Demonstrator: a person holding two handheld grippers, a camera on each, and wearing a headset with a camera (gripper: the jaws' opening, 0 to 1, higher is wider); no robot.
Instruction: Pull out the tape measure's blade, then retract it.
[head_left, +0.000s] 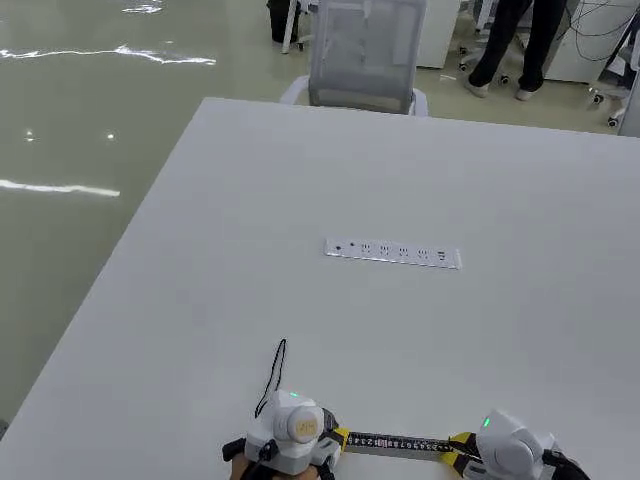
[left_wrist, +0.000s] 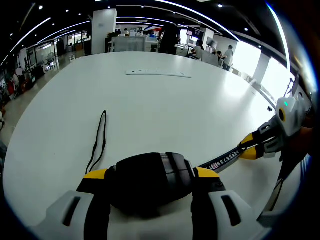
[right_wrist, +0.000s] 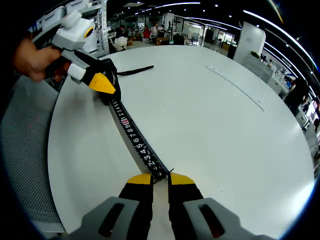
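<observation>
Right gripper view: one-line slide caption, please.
Right gripper pinches the tape blade, drawn across the white table from the case in the left gripper.

Black rounded tape measure case (left_wrist: 150, 182), bottom centre of left gripper view. Dark blade (head_left: 395, 443) with white numerals is pulled out, lying straight along head view's bottom edge. Thin black strap (head_left: 274, 375) loops above the case.
</observation>
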